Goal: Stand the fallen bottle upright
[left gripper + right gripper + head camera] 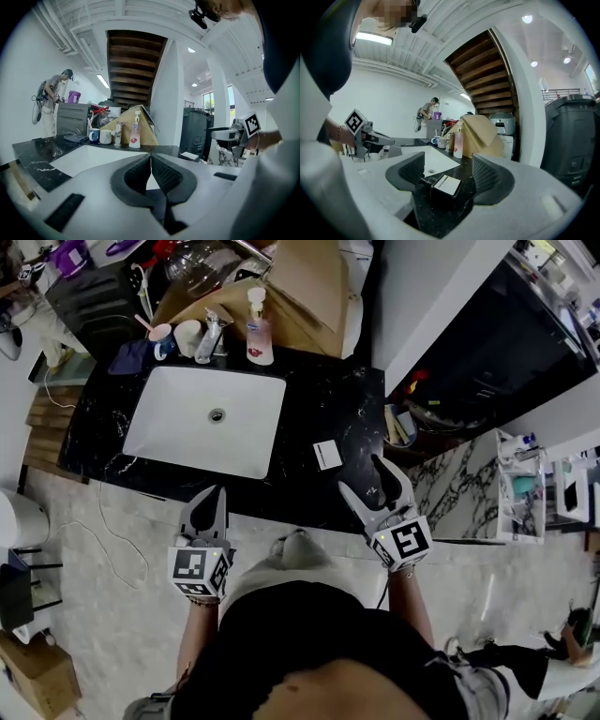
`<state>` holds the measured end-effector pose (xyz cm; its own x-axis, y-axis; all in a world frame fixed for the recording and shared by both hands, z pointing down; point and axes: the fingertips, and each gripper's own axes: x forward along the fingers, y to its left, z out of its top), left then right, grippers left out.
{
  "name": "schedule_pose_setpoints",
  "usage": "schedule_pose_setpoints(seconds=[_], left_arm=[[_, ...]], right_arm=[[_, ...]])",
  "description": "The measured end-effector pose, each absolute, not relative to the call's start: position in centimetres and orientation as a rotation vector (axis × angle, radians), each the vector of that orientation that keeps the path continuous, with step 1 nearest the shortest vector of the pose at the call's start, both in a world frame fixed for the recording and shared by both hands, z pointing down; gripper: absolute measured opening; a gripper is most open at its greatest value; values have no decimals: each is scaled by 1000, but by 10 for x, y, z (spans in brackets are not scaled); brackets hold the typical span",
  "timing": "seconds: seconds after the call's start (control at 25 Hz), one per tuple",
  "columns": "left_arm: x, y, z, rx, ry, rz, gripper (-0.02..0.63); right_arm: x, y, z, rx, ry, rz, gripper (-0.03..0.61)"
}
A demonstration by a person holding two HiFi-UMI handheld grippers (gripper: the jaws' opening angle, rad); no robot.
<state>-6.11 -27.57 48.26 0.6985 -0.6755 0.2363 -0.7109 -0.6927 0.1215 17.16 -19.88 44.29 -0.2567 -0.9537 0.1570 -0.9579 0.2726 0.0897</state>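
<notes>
– Right claw first: how does it stand?
– Jaws spread wide, gripping nothing. The fallen bottle, dark with a white label, lies on its side on the black counter. The right gripper view frames it between the jaws, but neither pad touches it. In the head view it sits at about ten o'clock from the claw's tips, near the three o'clock edge of the sink.
– And the left claw?
– Jaws pressed together, empty, at the counter's six o'clock edge, well apart from the bottle.
– So how to do the step well?
– My judgement: bring the open right claw toward ten o'clock until the pads straddle the body. Close across its narrower sides, tip the neck end up toward twelve, and seat the base flat before letting go. It looks small and light, so a hasty squeeze could skid it across the polished stone.
</notes>
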Motion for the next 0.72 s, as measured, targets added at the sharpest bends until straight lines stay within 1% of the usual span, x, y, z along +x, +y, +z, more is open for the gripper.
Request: schedule_pose_setpoints(seconds=[0.16, 0.32, 0.52, 0.72], left_arm=[[-59, -286, 481, 2682, -1153, 250, 5], [-53, -295, 471, 2662, -1201, 223, 5], [-57, -296, 465, 2624, -1294, 202, 5], [-87, -284, 474, 2516, -1422, 199, 5]], right_arm=[[155, -220, 447, 1557, -2424, 44, 316], [127, -237, 462, 1172, -2404, 86, 315], [94, -249, 506, 639, -2174, -7, 315], [75, -249, 548, 256, -1980, 34, 314]])
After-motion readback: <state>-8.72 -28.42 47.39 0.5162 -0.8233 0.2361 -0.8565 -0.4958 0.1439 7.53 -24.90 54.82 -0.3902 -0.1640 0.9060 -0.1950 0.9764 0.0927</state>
